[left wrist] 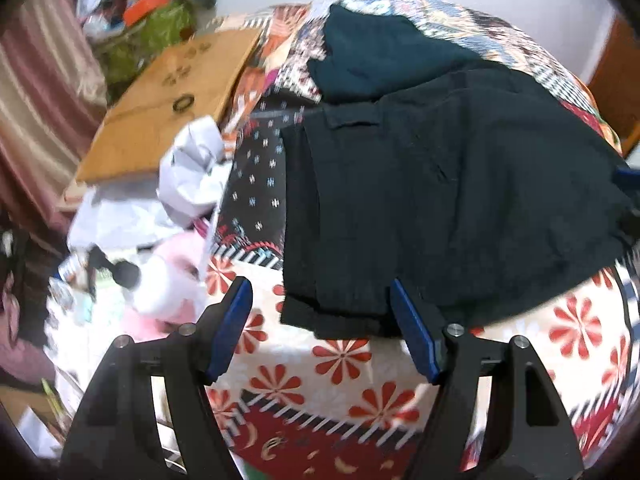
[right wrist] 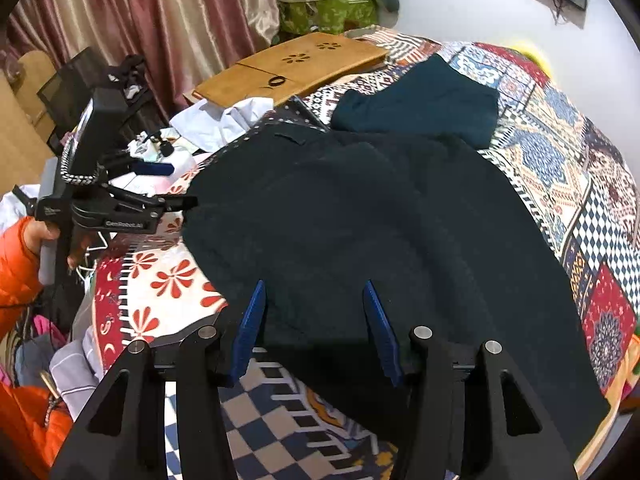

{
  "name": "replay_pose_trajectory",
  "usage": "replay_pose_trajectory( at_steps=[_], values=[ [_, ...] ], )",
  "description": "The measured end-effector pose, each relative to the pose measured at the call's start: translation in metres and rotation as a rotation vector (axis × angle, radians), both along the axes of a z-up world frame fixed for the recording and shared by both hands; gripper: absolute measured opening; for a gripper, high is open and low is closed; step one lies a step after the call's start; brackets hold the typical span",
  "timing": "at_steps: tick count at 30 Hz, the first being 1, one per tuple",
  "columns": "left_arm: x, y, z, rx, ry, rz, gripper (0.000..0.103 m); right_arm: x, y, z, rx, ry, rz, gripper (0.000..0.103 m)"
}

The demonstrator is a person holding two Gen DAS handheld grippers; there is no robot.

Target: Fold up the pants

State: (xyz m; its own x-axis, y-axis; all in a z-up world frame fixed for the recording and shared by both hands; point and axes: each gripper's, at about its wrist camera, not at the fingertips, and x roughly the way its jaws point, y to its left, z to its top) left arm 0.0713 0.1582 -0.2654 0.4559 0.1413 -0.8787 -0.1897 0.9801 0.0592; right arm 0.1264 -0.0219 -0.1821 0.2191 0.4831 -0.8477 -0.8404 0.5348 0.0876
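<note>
The black pants are lying spread on the patterned bed quilt. The left gripper and right gripper are hovering at the near edges, fingers wide apart, holding nothing. Folding looks barely begun; next, each needs to pinch a hem. A teal garment is touching the far edge, possibly obstructing.

pants black. Far garment dark teal. Quilt: patchwork, red flowers on white near-left, blue/white checks near. Curtain maroon/beige stripes. Board tan. Sleeve orange.
</note>
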Motion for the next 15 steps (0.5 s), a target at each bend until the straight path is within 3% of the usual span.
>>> replay_pose_trajectory(
  at_steps=[9,12,15],
  values=[
    [0.004,-0.025,-0.011,0.103,0.011,-0.121,0.071,-0.010,0.019,-0.014,-0.051,-0.065,0.055,0.050],
    [0.012,-0.032,-0.010,0.130,-0.017,-0.161,0.071,-0.010,0.022,-0.015,-0.047,-0.075,0.054,0.047],
    [0.017,-0.043,-0.014,0.178,-0.056,-0.253,0.070,-0.006,0.021,-0.013,-0.019,-0.060,0.030,0.033]
  ],
)
